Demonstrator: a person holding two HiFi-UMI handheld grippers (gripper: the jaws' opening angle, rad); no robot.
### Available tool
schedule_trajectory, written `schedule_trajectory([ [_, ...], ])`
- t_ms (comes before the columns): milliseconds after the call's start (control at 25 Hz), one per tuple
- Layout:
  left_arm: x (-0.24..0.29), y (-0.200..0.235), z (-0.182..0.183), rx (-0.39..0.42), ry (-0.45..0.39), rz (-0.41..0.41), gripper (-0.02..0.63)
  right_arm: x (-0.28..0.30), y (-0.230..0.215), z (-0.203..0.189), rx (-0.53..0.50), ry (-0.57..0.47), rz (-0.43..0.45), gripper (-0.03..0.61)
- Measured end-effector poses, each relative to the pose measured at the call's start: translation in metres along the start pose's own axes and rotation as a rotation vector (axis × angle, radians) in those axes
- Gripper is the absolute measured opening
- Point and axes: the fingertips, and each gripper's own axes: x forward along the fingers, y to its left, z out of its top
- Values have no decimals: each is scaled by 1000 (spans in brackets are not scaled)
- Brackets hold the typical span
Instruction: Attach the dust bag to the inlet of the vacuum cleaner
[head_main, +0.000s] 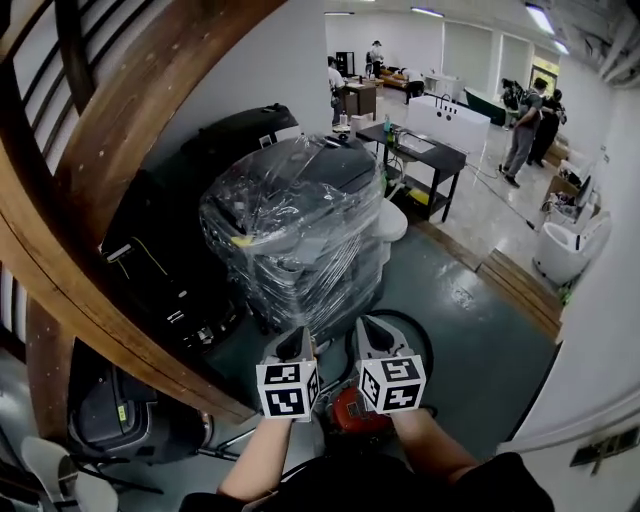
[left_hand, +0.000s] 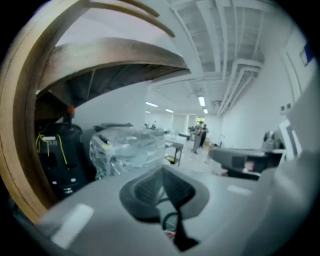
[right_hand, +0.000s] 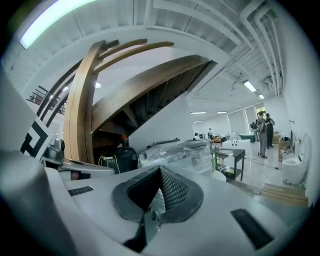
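The left tool (head_main: 296, 346) and right tool (head_main: 374, 336) are held shut and empty, side by side above a red machine (head_main: 350, 412), perhaps the vacuum cleaner, seemingly because no dust bag is seen within reach.

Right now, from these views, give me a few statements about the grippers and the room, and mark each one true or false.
1. The left gripper and right gripper are both shut and empty. True.
2. The plastic-wrapped stack sits on the black table. False: it stands apart from the table, nearer the grippers.
3. The wooden staircase curves along the head view's left. True.
4. Nobody is at the room's far end. False: people stand there.
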Motion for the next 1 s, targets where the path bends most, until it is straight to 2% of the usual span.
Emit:
schedule_trajectory([
  [160,-9,1,14,57,-61,25,0,-1,14,15,4,-33,28,-2],
  [280,-13,-1,12,82,-68,45,-2,0,26,12,6,-25,48,-2],
  [640,-14,-13,-3,16,-37,-17,-5,-12,25,-6,1,16,45,-2],
  [840,-10,-25,-6,46,-35,-70,-3,-12,22,-11,2,30,41,-2],
  [1000,-8,-27,-9,79,-35,-78,-3,-8,24,-11,1,28,48,-2],
])
